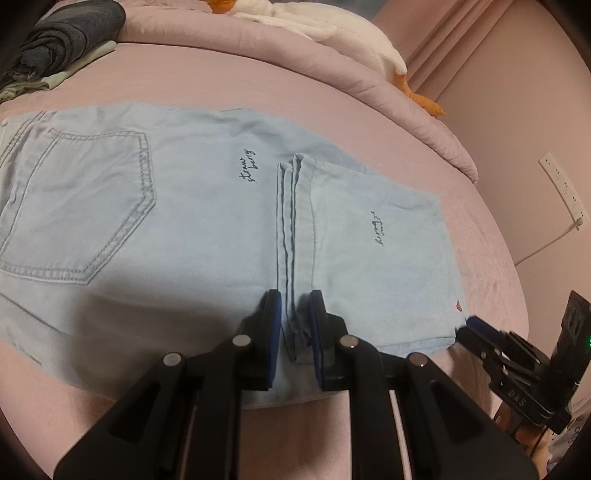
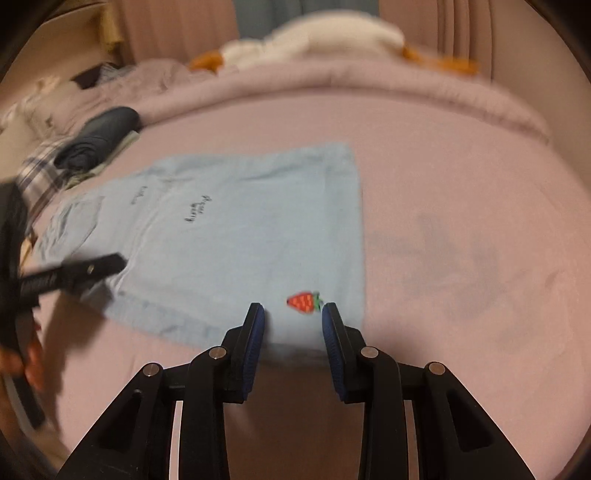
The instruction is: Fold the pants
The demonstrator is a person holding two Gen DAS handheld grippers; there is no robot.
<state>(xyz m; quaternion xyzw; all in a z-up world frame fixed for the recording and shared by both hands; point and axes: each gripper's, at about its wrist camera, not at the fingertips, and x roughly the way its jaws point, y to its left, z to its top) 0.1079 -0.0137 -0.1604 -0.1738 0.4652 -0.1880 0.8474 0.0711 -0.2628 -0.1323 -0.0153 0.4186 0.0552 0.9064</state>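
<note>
1. The light-blue jeans [image 1: 155,206] are lying flat on the pink bed [image 1: 229,85], already folded lengthwise, with the leg ends doubled back so the hems [image 1: 291,221] are sitting near the middle. That's probably why they look so short in the right wrist view.

2. The left gripper [image 1: 295,317] is sitting at the near edge with its jaws narrow and straddling the stacked hem layers. Can't tell whether the pads are actually pinching or just bracketing the cloth. My guess is it's pinning those layers so they don't slide apart.

3. The right gripper [image 2: 293,317] is hovering at the near right corner of the jeans, by the little strawberry patch [image 2: 304,302]. Its jaws are standing partly apart, with the denim edge lying under the gap and nothing gripped as far as I can see. This view is blurry though.

4. Both grippers lining up along the same near edge looks like setup for the next fold, taking the right end over toward the back pocket [image 1: 81,206] on the left.

5. A dark folded garment [image 1: 66,40] and a plush goose [image 1: 332,33] are parked at the far side, well out of the way.
</note>
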